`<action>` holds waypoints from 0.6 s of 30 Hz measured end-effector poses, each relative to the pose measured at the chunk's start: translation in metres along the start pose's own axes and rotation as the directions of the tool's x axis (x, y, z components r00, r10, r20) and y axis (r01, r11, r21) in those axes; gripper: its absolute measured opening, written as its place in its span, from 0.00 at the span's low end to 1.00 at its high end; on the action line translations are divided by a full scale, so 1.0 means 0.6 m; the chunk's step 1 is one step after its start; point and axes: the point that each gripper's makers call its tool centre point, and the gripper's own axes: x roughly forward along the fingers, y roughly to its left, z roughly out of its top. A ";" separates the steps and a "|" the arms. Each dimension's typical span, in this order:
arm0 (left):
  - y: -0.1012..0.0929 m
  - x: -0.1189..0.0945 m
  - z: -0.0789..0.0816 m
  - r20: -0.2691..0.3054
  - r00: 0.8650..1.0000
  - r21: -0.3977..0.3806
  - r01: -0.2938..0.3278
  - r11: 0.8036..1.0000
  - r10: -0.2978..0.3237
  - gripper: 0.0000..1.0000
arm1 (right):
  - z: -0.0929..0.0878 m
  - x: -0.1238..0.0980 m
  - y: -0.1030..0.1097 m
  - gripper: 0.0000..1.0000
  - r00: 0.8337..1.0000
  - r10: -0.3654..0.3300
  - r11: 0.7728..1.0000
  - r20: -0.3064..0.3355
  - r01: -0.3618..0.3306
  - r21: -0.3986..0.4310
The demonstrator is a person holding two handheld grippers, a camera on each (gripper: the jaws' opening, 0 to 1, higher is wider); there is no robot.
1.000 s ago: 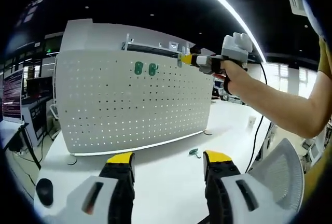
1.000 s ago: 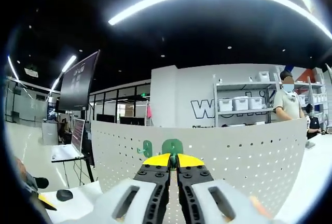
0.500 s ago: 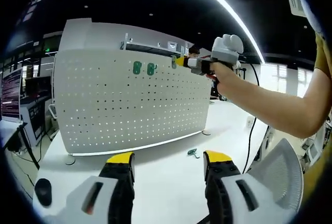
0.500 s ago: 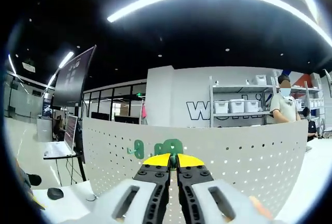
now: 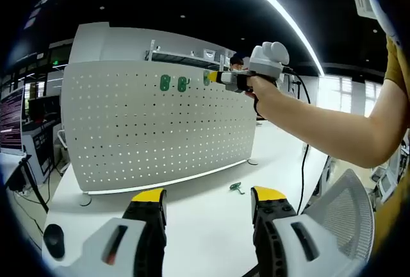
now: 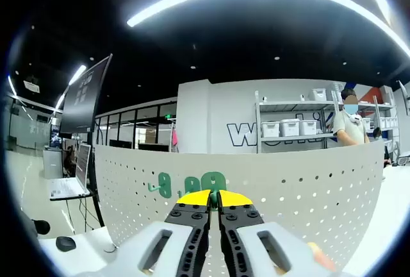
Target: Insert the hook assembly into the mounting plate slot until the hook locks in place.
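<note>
While the pegboard (image 5: 160,123) stands upright on the table (image 5: 205,219), two green hooks (image 5: 173,84) already hang near its top edge. Just beside them, the right gripper (image 5: 214,77), pinching a third hook (image 6: 213,182), faces the board squarely. Well below, the left gripper (image 5: 208,195) hangs spread and empty.

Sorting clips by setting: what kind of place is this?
Probably an open-plan lab or workshop office: a white pegboard stands on a table, shelves hold storage bins, and desks carry monitors.
</note>
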 end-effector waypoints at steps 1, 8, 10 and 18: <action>0.000 0.001 0.001 0.000 1.000 0.002 0.001 1.000 -0.001 0.55 | 0.000 0.002 -0.001 0.01 1.000 -0.001 1.000 0.000 0.001 0.003; 0.002 0.003 -0.002 -0.007 1.000 0.003 0.005 1.000 -0.005 0.55 | -0.010 0.012 -0.010 0.01 1.000 -0.019 1.000 -0.007 0.019 0.013; 0.003 0.003 -0.004 -0.013 1.000 0.003 0.004 1.000 -0.004 0.55 | -0.013 0.015 -0.009 0.01 1.000 -0.020 1.000 -0.007 0.021 0.012; 0.006 0.005 -0.006 -0.016 1.000 0.016 0.004 1.000 -0.004 0.55 | -0.025 0.042 -0.015 0.01 0.999 -0.029 0.999 -0.018 0.030 0.030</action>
